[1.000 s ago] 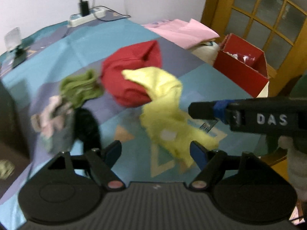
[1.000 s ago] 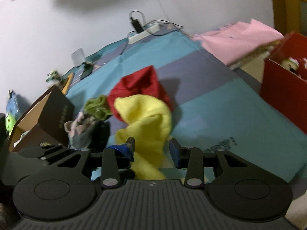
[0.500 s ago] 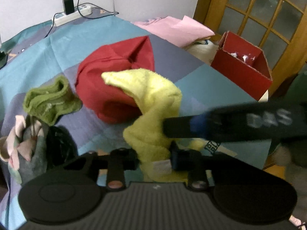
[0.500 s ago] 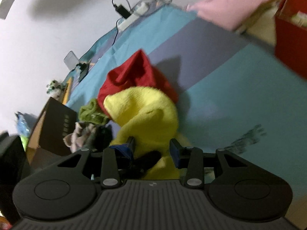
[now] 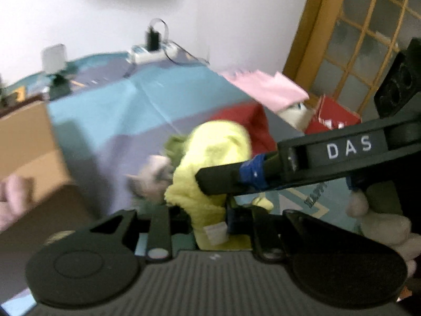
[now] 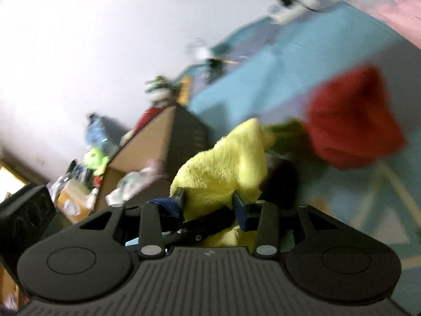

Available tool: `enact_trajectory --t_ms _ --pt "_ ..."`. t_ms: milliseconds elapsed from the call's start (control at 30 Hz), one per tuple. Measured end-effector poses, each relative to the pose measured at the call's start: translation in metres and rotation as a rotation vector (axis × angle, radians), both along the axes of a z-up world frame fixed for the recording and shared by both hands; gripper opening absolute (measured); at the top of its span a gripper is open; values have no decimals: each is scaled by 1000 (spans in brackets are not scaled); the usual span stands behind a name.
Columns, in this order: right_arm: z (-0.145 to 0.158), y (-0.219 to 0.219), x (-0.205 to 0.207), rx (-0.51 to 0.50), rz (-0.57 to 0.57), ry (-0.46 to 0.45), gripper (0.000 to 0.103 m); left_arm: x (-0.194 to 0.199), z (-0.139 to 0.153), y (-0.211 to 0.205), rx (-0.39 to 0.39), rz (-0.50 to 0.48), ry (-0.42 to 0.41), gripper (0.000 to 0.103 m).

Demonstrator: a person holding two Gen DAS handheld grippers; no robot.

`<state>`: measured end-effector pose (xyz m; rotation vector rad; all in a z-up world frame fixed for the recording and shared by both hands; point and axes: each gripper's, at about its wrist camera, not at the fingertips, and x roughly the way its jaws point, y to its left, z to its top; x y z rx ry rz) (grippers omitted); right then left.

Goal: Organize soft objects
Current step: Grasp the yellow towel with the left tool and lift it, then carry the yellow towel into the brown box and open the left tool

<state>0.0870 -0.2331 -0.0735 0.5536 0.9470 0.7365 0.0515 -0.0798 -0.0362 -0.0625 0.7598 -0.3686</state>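
Observation:
A fluffy yellow cloth hangs lifted above the blue patterned cover, held from two sides. My left gripper has its jaws closing and pinches the cloth's lower end, by its white tag. My right gripper is shut on the bulk of the yellow cloth; one of its fingers crosses the left wrist view from the right. Behind lie a red cloth, a green cloth and a pink-grey cloth. Both views are blurred.
An open cardboard box stands at the left, with the same cardboard box left of the cloth in the right wrist view. A red box and a pink sheet are at the far right. A power strip lies by the wall.
The left gripper went from open to closed on the yellow cloth's lower end. Both grippers have lifted the cloth and swung left, bringing the cardboard box into view.

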Motion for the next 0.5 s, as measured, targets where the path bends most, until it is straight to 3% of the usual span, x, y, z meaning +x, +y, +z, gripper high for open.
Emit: enact_trajectory --t_ms 233,500 --pt "50 64 0 57 91 -161 24 -17 46 75 -12 98 -129 15" --pt "74 147 35 68 155 -283 24 9 66 156 13 187 -213 16"
